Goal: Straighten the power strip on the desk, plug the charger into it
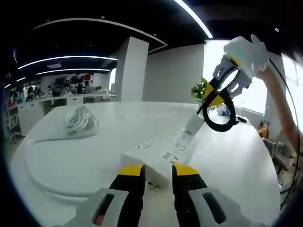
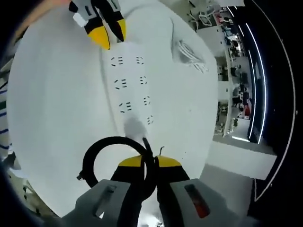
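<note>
- one white power strip [image 1: 163, 153] lay on the white desk [image 1: 71, 156], its near end between the left gripper [image 1: 156, 171] jaws, which stood narrowly parted; whether they pinched it could not be told.
- right gripper [image 2: 143, 162]: jaws nearly closed on the strip's black cord [image 2: 99, 151], which looped beside them at the far end.
- charger [image 1: 81, 120]: white, cable coiled, resting well apart on the desk, not yet plugged in.
- step judged in hand: straightening the strip, held at both ends.
- next move would call for releasing the cord and fetching the charger.
</note>
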Available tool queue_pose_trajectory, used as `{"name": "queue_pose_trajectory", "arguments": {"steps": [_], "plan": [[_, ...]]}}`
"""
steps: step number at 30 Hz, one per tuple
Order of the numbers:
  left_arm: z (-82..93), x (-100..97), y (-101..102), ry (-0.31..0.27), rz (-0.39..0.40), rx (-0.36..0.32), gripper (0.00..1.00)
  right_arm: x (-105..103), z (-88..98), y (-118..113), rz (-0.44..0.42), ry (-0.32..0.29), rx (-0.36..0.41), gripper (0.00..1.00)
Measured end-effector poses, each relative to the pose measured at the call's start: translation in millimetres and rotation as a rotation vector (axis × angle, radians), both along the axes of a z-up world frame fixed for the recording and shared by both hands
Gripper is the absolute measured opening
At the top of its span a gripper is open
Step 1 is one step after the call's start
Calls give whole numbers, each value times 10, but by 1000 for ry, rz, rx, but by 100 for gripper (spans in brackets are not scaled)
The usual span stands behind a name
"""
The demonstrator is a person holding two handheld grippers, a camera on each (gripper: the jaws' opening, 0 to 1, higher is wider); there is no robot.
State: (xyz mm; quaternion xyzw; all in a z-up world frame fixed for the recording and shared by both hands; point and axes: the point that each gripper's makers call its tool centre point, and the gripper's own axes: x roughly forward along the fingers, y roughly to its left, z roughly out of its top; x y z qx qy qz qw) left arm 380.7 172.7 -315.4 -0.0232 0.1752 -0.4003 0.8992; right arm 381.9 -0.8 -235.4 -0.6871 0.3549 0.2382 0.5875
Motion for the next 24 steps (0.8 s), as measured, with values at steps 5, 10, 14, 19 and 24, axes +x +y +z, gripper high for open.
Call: {"name": "queue_pose_trajectory", "arguments": {"steps": [5, 10, 14, 19, 24], "plan": [[-9, -7, 1, 4, 1, 0, 22, -19, -12, 116, 14, -5, -35, 8], [-7, 3, 0, 7, 1, -3, 22, -34, 0, 45, 12, -21, 15, 8], [-9, 2, -6, 8, 0, -3, 22, -43, 6, 30, 26, -57, 44, 9], [-8, 3, -10, 11, 2, -8, 22, -39, 48, 37, 62, -110, 114, 10], [-14, -4, -20, 10, -1, -4, 22, -89, 62, 136, 89, -112, 288, 14]]}}
